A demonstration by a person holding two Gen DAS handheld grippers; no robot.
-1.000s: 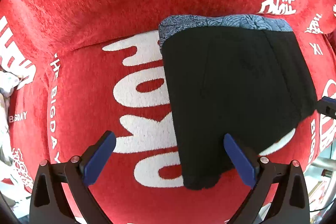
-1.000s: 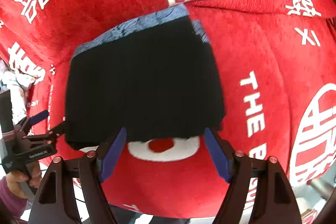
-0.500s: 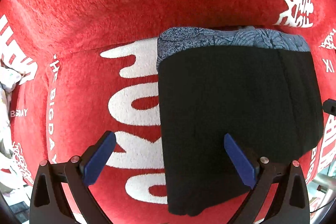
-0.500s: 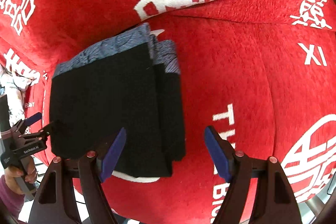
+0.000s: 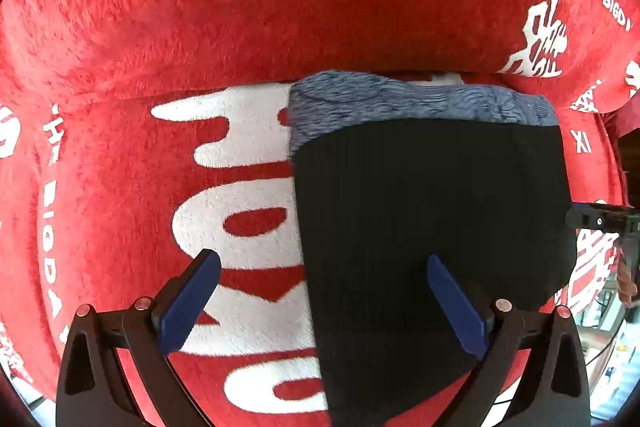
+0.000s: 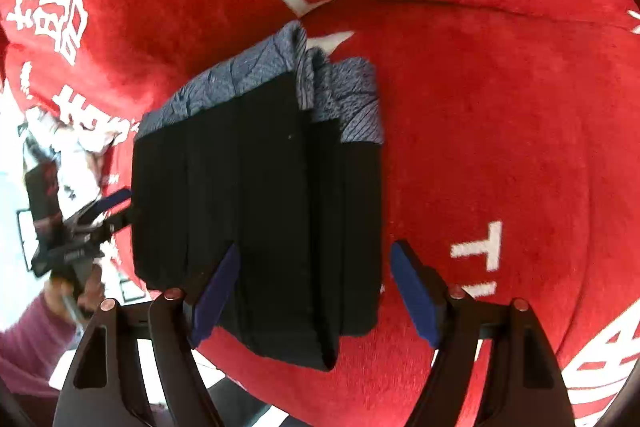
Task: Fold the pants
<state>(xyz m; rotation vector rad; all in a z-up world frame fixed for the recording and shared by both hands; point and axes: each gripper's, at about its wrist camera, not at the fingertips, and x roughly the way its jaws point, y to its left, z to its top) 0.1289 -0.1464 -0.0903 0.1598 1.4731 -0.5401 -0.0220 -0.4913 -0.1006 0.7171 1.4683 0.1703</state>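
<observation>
the black pants [image 5: 432,227] [image 6: 260,211] are lying folded into a thick block on the red plush cover [image 5: 248,27] [image 6: 500,131], with the grey-blue patterned waistband [image 5: 400,99] [image 6: 344,95] pointing away from both cameras toward the raised back of the cover and the folded end pointing toward the cameras, so the long axis is running from near to far. in the right wrist view several stacked layers are showing along the right edge of the block, with the waistband layers stepping apart at the far end. the left hand-held gripper [image 5: 320,303] is hovering over the near left edge of the pants, its blue fingers [image 5: 188,301] standing wide apart, one over the white lettering [image 5: 240,227] and the other over the black cloth, gripping nothing. the right hand-held gripper [image 6: 316,291] is hanging over the near end of the block, its blue fingers [image 6: 414,293] also spread wide, one over the black fabric and the other just beside the block's right edge over the cover. at the left of the right wrist view the left hand-held gripper [image 6: 108,205] is appearing beside the pants' left edge, held by a hand [image 6: 72,287] in a purple sleeve [image 6: 28,343].
</observation>
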